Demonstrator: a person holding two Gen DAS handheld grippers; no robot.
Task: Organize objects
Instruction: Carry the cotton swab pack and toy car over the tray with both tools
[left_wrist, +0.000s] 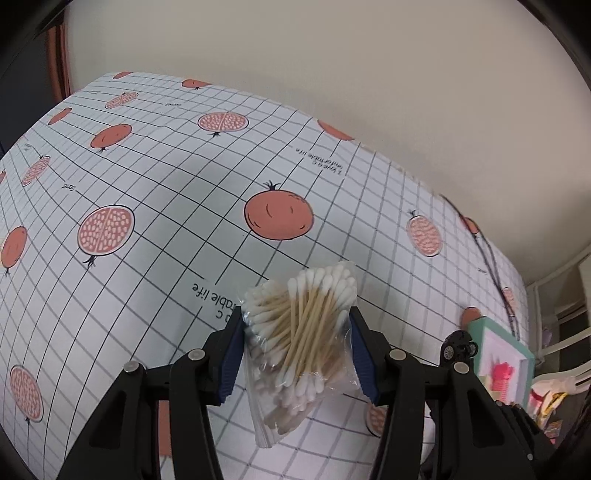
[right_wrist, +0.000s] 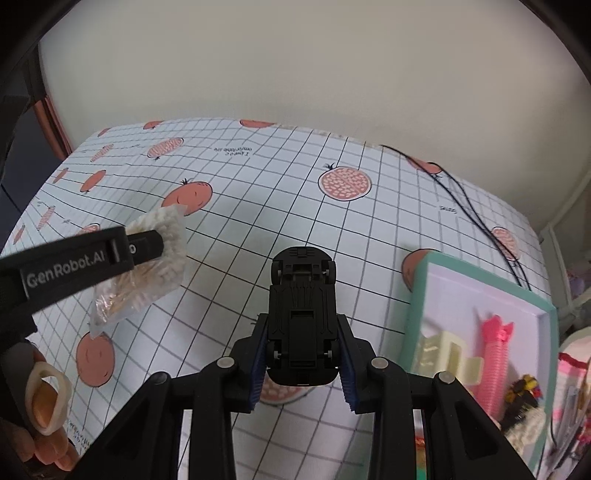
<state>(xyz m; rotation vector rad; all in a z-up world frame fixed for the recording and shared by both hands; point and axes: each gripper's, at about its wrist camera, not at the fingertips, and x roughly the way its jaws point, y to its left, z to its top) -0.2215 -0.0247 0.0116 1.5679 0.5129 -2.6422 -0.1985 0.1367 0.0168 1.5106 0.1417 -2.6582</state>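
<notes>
A clear bag of cotton swabs with wooden sticks hangs above the table, and my left gripper is shut on its sides. The same bag of cotton swabs shows at the left of the right wrist view, with the left gripper's black finger across it. My right gripper is shut on a black toy car, held upside down with its underside and wheels facing the camera.
A teal-rimmed box on the right holds a cream hair claw, a pink ribbed item and other small things. A black cable runs along the back right. A hand shows at lower left. The tablecloth is gridded with pomegranates.
</notes>
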